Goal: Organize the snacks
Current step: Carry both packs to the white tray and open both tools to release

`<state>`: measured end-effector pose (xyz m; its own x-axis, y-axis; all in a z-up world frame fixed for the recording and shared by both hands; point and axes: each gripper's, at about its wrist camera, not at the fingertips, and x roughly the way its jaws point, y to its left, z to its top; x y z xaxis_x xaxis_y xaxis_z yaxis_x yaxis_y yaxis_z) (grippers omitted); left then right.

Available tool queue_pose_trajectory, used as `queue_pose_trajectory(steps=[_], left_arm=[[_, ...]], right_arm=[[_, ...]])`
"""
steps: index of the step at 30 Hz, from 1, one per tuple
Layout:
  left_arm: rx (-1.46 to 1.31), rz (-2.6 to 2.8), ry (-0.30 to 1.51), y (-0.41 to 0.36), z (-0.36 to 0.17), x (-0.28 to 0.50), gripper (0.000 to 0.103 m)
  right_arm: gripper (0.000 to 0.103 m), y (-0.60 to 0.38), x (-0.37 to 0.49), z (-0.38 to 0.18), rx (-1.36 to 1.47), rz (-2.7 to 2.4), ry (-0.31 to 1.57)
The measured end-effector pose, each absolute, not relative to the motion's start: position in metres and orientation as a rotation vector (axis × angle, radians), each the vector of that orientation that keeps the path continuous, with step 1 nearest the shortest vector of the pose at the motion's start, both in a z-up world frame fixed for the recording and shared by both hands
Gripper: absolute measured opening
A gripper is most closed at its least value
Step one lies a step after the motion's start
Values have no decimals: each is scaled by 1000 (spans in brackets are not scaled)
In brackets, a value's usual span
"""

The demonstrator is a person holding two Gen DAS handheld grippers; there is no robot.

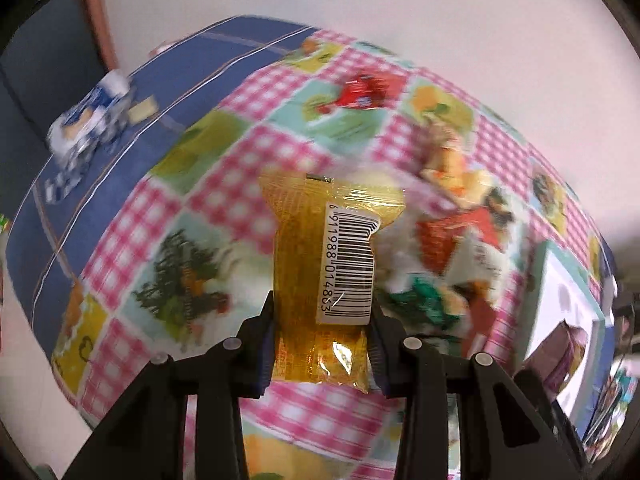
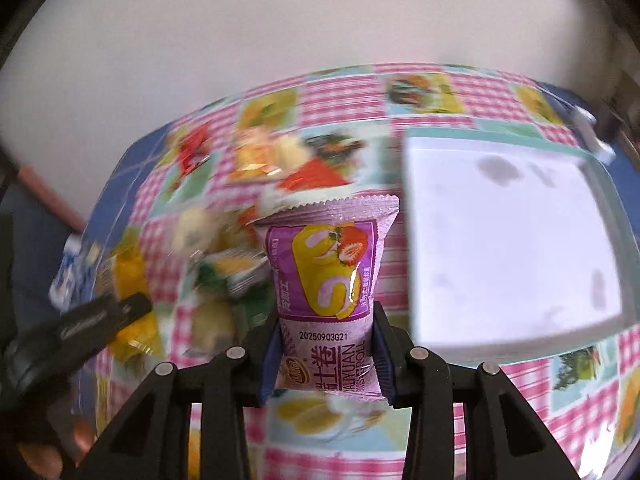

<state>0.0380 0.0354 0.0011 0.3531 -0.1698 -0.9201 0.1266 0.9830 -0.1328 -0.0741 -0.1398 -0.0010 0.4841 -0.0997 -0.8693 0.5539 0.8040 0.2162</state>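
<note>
My left gripper (image 1: 323, 304) is shut on a yellow transparent snack packet (image 1: 304, 240) with a white barcode label, held above the table. My right gripper (image 2: 326, 316) is shut on a purple swiss-roll packet (image 2: 328, 256) with a strawberry picture, also lifted off the cloth. A blurred pile of mixed snack packets (image 1: 452, 248) lies just right of the yellow packet; in the right wrist view this pile (image 2: 248, 184) is up and left of the purple one. A white tray with a teal rim (image 2: 516, 240) sits close to the right of the purple packet.
A pink-checked patchwork tablecloth (image 1: 240, 208) covers the table, with a blue cloth (image 1: 120, 200) at its left. Blue-and-white packets (image 1: 92, 120) lie on the blue cloth. A red packet (image 1: 360, 92) lies apart at the far side. The tray (image 1: 560, 292) shows at the right.
</note>
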Motion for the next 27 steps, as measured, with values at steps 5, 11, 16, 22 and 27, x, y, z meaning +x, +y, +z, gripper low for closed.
queue_pose_trajectory(steps=[5,11,16,22,27], left_arm=[[23,-300,1164,-10,9,29,41],[120,-402,1145,-67,12,16,41],[196,-492,1111,-117,14,7,41],[269,-585,1083,-175,13,-2,41],[311,-623,1063,-209,10,-4,41]], right_arm=[[42,-186,-87,-3,563,-585,986],[42,-235,-104,-6,621,-742,985],[42,-267,-118,-6,659,-839,956],[42,-294,-118,-11,663,-928,948],[42,-310,-121,-14,657,-976,937]])
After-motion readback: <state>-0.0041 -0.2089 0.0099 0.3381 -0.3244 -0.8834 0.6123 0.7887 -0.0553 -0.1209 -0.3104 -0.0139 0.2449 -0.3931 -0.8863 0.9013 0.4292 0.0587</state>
